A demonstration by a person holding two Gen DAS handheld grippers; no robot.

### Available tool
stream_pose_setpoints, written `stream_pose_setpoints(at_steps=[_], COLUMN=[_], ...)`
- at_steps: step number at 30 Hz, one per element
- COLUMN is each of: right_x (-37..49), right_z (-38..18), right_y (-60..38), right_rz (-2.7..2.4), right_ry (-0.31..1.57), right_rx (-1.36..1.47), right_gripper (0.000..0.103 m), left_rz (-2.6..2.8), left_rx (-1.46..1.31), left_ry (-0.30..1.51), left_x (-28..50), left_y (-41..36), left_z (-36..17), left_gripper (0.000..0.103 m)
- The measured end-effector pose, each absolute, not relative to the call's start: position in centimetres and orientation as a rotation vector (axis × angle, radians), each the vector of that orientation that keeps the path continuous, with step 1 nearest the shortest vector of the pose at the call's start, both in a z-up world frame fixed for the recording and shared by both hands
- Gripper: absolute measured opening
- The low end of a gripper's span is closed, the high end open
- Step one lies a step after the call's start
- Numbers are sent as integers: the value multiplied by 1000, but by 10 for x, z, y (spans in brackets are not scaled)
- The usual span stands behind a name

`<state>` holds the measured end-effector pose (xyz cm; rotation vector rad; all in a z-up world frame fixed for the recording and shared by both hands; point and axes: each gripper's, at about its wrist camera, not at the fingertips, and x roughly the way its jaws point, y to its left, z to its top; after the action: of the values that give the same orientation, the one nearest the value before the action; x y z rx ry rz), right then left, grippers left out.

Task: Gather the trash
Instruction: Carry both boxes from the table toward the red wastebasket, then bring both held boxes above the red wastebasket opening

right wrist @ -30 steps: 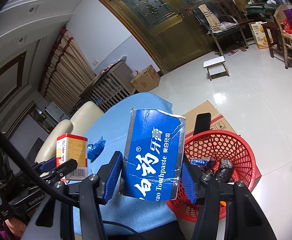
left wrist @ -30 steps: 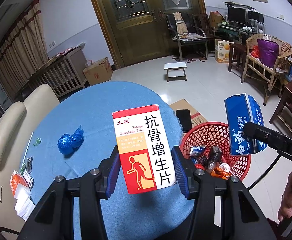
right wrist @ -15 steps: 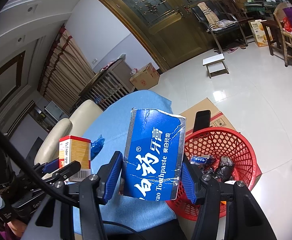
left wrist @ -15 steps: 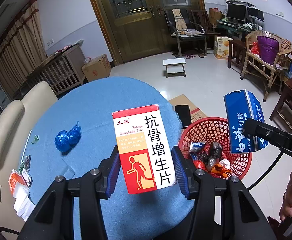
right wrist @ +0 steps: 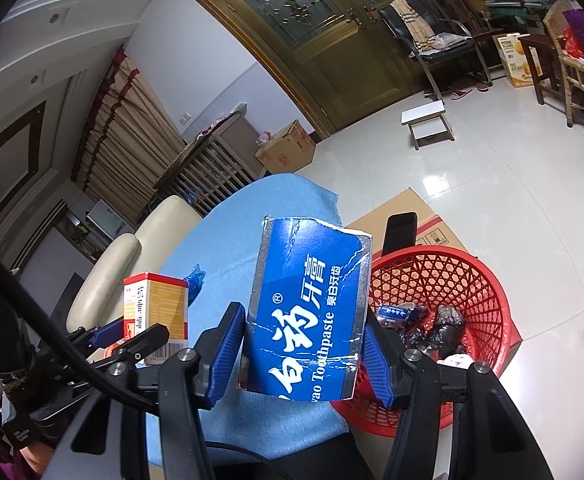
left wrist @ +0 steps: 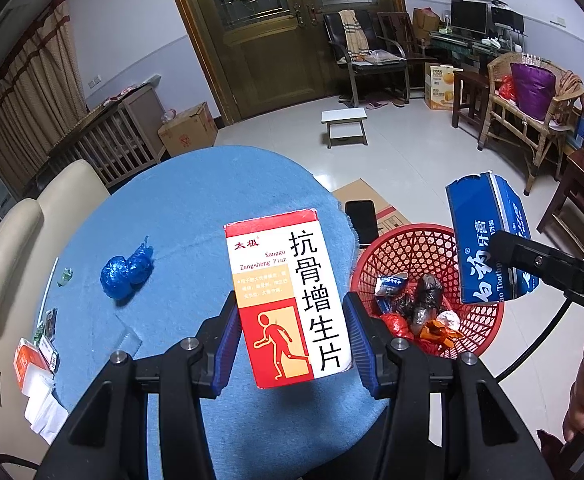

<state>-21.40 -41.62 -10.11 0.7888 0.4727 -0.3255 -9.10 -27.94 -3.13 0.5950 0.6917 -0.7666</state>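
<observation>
Over the last second I've carried both loads nearer the red basket (left wrist: pixel 424 240). Left tongs (left wrist: pixel 292 340) clamp the medicine box (left wrist: pixel 287 300) above the desk (left wrist: pixel 195 200); right tongs (right wrist: pixel 304 344) clamp the toothpaste box (right wrist: pixel 308 312) beside the basket's rim, drop pending.

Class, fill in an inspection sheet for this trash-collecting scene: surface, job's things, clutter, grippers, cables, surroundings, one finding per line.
Surface: round table with blue cloth, cream chair beside it.
Job's things: red-and-white medicine box and torn blue toothpaste box, both held up; red mesh basket on the floor, holding wrappers.
Clutter: crumpled blue plastic on the cloth; small packets at the table's left edge.
Grippers: left gripper shut on the medicine box; right gripper shut on the toothpaste box.
Cables: black cable crossing the left gripper.
Surroundings: wooden double door, white stool, cardboard box.
</observation>
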Motion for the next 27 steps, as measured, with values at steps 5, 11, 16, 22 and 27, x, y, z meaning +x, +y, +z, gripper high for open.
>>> stream_pose_setpoints(at_steps=[5, 11, 16, 22, 27], right_x=[-219, -225, -229, -234, -240], right_z=[-102, -104, -107, -111, -112], right_y=[-418, -421, -424, -428, -431], right_rz=[-332, -342, -350, -360, -369], right_ry=[473, 471, 472, 472, 472], right_rx=[794, 808, 821, 837, 853], right_gripper=[59, 59, 59, 59, 59], left_rz=[-774, -783, -787, -793, -798], left_rx=[602, 612, 621, 635, 648], left_ry=[696, 697, 701, 704, 711], left_x=[-93, -94, -95, -97, -98], left_y=[-284, -287, -289, -296, -301], left_z=[-34, -37, -40, -43, -48], left_gripper=[52, 52, 52, 52, 52])
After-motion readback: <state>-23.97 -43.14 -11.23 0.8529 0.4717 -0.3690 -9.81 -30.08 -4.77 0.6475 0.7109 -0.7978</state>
